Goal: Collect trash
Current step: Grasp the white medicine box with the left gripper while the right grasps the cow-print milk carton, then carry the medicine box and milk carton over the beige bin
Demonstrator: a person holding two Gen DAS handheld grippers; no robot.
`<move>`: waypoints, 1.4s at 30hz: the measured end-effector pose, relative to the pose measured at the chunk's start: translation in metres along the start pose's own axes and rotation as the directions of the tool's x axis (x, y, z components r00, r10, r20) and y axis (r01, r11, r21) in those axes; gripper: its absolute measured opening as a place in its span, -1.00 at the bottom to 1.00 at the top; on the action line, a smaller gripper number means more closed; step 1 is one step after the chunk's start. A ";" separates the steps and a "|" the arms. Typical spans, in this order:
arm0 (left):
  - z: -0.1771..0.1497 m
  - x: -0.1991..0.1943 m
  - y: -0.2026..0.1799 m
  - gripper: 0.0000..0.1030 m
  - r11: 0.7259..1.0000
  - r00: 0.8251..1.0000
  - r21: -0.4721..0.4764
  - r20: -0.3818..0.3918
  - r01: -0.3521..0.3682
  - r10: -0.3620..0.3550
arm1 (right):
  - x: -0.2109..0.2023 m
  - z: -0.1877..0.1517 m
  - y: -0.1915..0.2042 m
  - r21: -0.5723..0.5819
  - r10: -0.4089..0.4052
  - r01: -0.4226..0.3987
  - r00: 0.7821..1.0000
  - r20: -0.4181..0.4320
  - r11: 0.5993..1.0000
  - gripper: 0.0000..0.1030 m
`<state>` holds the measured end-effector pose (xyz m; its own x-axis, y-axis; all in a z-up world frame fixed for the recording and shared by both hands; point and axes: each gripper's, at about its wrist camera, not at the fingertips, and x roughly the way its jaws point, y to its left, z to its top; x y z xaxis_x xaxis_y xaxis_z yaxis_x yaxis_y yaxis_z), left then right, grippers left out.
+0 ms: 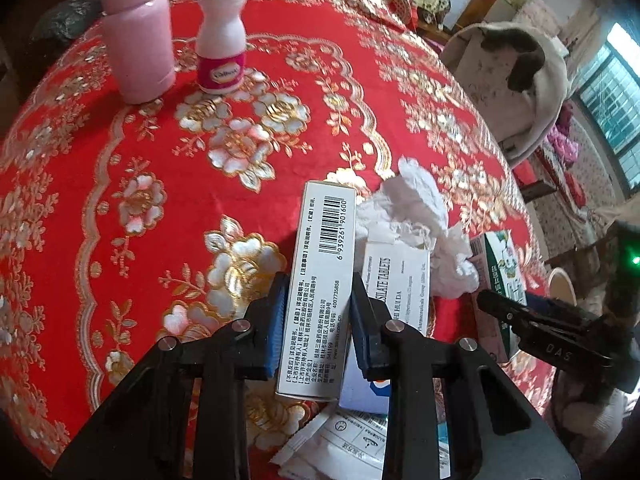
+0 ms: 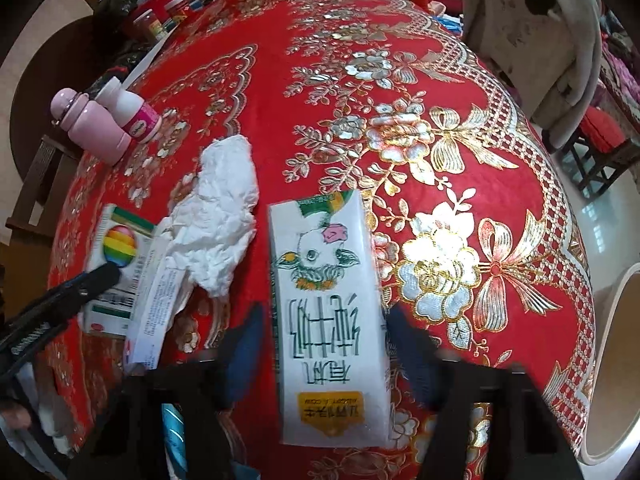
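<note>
In the left wrist view my left gripper (image 1: 319,284) is shut on a long white medicine box (image 1: 324,264) with a barcode, its blue pads pressed to both long sides. Beside it lie a white tablet box (image 1: 400,280) and a crumpled white tissue (image 1: 416,200). In the right wrist view a white milk carton (image 2: 324,300) with a cow drawing lies on the red tablecloth (image 2: 440,100) between the blurred fingers of my right gripper (image 2: 324,320), which is open, with a small gap at the left pad. The tissue (image 2: 224,216) lies left of the carton.
A pink flask (image 1: 136,48) and a white bottle (image 1: 222,52) with a pink label stand at the far left. White packets (image 1: 340,440) lie under my left gripper. A pale coat (image 1: 512,80) hangs on a chair past the table's right edge. A pale round rim (image 2: 616,360) shows below it.
</note>
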<state>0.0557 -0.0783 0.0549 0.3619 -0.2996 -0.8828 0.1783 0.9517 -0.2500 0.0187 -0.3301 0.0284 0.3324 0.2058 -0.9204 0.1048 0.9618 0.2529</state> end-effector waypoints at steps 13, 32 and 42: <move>-0.004 -0.051 -0.027 -0.49 1.000 0.995 0.006 0.095 0.030 -0.031 | -0.047 -0.016 -0.005 -0.010 0.053 -0.052 0.995 0.088 0.999 0.06; -0.039 -0.059 -0.130 -0.49 0.992 0.993 0.117 0.109 0.040 -0.053 | -0.088 -0.054 -0.060 0.019 0.052 -0.055 0.991 0.126 0.998 0.07; -0.050 -0.052 -0.183 -0.49 0.982 0.991 0.174 0.092 0.079 -0.096 | -0.114 -0.069 -0.110 0.073 0.028 -0.039 0.988 0.149 0.997 0.07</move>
<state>-0.0416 -0.2338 0.1266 0.4253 -0.3948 -0.8144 0.3629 0.8987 -0.2462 -0.0958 -0.4465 0.0846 0.4715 0.2031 -0.8582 0.1597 0.9374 0.3095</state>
